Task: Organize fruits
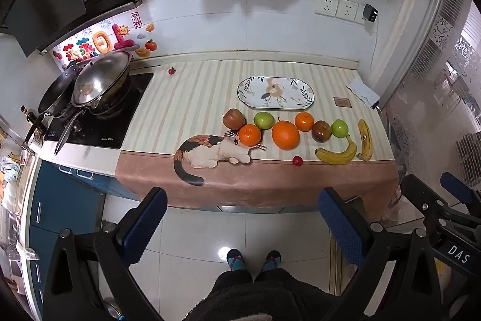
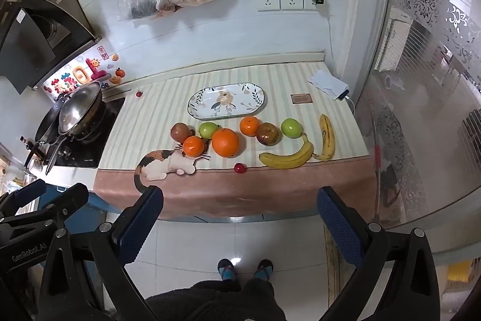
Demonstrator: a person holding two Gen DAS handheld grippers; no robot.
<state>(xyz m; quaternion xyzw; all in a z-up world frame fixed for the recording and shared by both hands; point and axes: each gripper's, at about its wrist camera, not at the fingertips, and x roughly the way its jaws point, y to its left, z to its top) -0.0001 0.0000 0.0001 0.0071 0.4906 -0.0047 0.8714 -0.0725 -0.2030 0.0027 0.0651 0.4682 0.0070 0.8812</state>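
I hold my left gripper (image 1: 243,218) and my right gripper (image 2: 240,217) side by side over the white tiled floor, in front of the table (image 1: 270,185), and both pairs of blue-padded jaws stand wide apart with nothing between them. The table wears a striped cloth with a pink border and a calico cat print (image 1: 210,152). On it, well ahead of me, lies the empty oval ceramic plate with a leaf pattern (image 1: 275,93). Just in front of the plate the fruits sit in a loose row: a reddish-brown apple (image 1: 233,118), a small orange (image 1: 249,135) touching it, a green apple (image 1: 264,120), a large orange (image 1: 285,134), another small orange (image 1: 304,121), a second brownish apple (image 1: 321,131) and a second green apple (image 1: 339,128). Two yellow bananas (image 1: 336,154) lie at the right end, one curved, one nearly straight. A small red cherry-like fruit (image 1: 297,161) rests near the cloth's pink border, and another one (image 1: 171,70) lies far back beside the stove with its steel pans (image 1: 99,86).
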